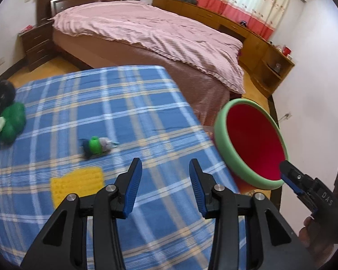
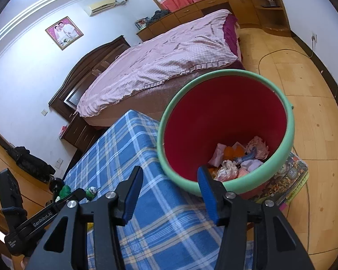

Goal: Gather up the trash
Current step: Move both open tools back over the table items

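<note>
The step in hand appears to be the interval between one deposit and the next pickup. The right gripper [image 2: 169, 193] hangs at the near rim of the red bin [image 2: 225, 121] with its fingers spread and nothing between them; the bin, green-rimmed, stands on the floor just right of the table and already holds crumpled paper and wrappers [image 2: 236, 157]. The left gripper [image 1: 165, 186] hovers over the blue plaid tablecloth [image 1: 101, 103] with fingers parted and empty. Remaining trash lies on the cloth: a small green-and-white scrap [image 1: 97, 146] just beyond the left fingertips, a yellow sheet [image 1: 76, 186] at near left, and a crumpled green item [image 1: 11, 121] at the far-left edge, beside a dark object [image 1: 1, 92] that is too blurred to identify. The next move probably calls for the left gripper to advance to the small scrap, straddle it and close. Nothing stands between the fingers and that scrap. The bin rim stands above the table edge, so a carried item must be lifted over it. A bed [image 1: 146, 31] occupies the far side, and printed packaging [image 2: 286, 180] lies beneath the bin.
</note>
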The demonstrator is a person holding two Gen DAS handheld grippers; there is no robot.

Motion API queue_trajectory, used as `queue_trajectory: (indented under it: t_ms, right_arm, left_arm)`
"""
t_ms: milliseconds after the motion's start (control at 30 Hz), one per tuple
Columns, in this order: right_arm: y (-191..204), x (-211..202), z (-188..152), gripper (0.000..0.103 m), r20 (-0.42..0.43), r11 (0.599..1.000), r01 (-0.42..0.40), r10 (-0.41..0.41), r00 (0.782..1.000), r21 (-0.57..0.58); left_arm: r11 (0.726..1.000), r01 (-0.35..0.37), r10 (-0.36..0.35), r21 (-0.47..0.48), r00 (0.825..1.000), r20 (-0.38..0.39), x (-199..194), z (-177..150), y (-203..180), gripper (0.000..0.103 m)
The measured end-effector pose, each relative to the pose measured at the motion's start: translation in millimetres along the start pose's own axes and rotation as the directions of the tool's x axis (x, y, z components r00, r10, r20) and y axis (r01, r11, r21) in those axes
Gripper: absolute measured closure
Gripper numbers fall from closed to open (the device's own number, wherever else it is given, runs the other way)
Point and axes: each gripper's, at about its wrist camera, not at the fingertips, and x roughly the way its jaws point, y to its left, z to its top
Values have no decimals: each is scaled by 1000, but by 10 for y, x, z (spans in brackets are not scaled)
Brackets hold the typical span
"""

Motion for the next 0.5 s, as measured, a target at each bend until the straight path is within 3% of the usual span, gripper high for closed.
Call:
queue_trajectory:
  t_ms: [267, 333, 500]
  right_arm:
    - [206, 7, -103, 44, -22, 999, -11, 11, 1000, -39]
    - [251, 6, -122, 42, -24, 999, -11, 10, 1000, -50]
    - [317, 21, -164, 41, -33, 998, -16, 14, 999, -68]
  left_arm:
    - [996, -71, 70, -55, 997, -11, -71, -101, 413, 59]
    - [993, -98, 97, -73, 995, -11, -73, -132, 519, 49]
    - [981, -161, 160, -108, 987, -24, -56, -225, 738, 46]
